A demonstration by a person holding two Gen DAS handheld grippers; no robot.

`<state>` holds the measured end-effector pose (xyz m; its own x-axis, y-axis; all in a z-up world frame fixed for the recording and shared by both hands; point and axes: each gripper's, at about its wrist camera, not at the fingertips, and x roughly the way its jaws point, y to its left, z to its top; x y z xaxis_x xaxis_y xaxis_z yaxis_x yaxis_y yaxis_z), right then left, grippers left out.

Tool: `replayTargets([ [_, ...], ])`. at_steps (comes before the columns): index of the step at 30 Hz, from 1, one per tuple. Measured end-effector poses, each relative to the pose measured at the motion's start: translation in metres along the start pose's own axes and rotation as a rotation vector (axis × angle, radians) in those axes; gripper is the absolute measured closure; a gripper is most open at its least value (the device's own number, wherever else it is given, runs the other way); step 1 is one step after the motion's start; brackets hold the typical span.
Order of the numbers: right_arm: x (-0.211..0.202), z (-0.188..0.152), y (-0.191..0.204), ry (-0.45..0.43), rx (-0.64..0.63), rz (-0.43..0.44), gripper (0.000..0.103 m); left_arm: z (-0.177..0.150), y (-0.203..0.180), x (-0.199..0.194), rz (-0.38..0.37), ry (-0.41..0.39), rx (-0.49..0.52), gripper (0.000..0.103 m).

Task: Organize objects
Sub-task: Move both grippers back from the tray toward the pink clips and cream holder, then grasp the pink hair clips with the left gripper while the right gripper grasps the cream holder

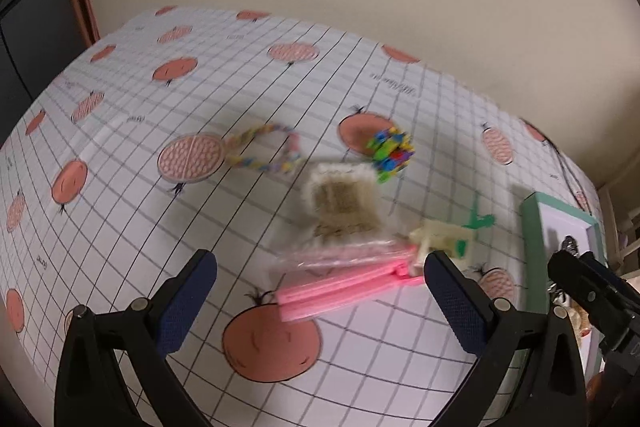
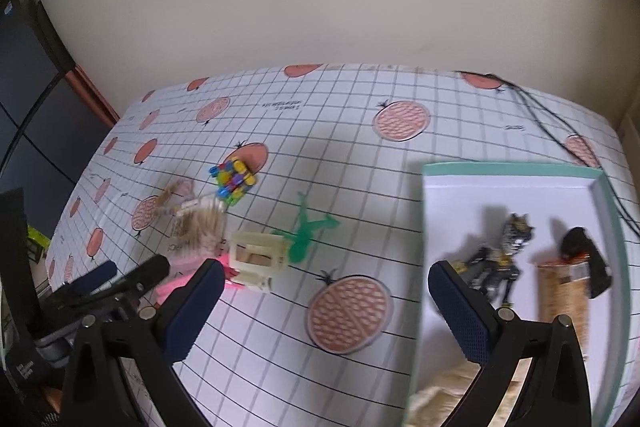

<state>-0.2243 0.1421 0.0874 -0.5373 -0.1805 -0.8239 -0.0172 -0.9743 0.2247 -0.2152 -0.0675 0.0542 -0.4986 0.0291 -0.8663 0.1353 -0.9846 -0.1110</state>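
Both tools gape empty, left tool [image 1: 320,291] over the pink clip [image 1: 340,287] amid the tabletop clutter left of the teal box [image 2: 520,171]; risk: overlapping plastic bag [image 1: 332,251] and cream block [image 1: 440,239] get snagged or dragged.

Open counter [image 1: 120,187] to the left and near front of the left view; only a braided ring [image 1: 266,149] well back. Centre crowded: pink case [image 1: 344,291] just ahead between the left jaws, fuzzy pad [image 1: 344,203] and cream frame [image 1: 440,239] touching or overlapping it, bead cluster [image 1: 390,149] behind. Green figure [image 2: 306,231] just beside the frame. Clear strip of counter between figure and box [image 2: 520,171]. Box floor bare at far left; dark figure [image 2: 500,255], black item [image 2: 580,247] and tan packet [image 2: 564,299] fill its right half. Cable [image 2: 560,135] runs past the far right corner.
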Motion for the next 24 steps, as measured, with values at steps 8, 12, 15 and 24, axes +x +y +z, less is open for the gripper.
replayTargets([
  [8, 0.027, -0.004, 0.006, 0.042, 0.012, -0.009, 0.001, -0.007, -0.011, 0.02, 0.069, 0.019, 0.127, 0.0],
  [12, 0.03, -0.005, -0.001, 0.048, 0.024, -0.015, 0.001, -0.012, -0.025, 0.031, 0.073, 0.032, 0.207, 0.0],
  [15, 0.031, -0.005, -0.005, 0.05, 0.037, -0.018, 0.001, -0.016, -0.034, 0.036, 0.074, 0.027, 0.248, 0.0],
  [24, 0.035, -0.006, -0.004, 0.059, 0.038, -0.019, 0.001, -0.021, -0.048, 0.04, 0.019, 0.042, 0.311, 0.008],
])
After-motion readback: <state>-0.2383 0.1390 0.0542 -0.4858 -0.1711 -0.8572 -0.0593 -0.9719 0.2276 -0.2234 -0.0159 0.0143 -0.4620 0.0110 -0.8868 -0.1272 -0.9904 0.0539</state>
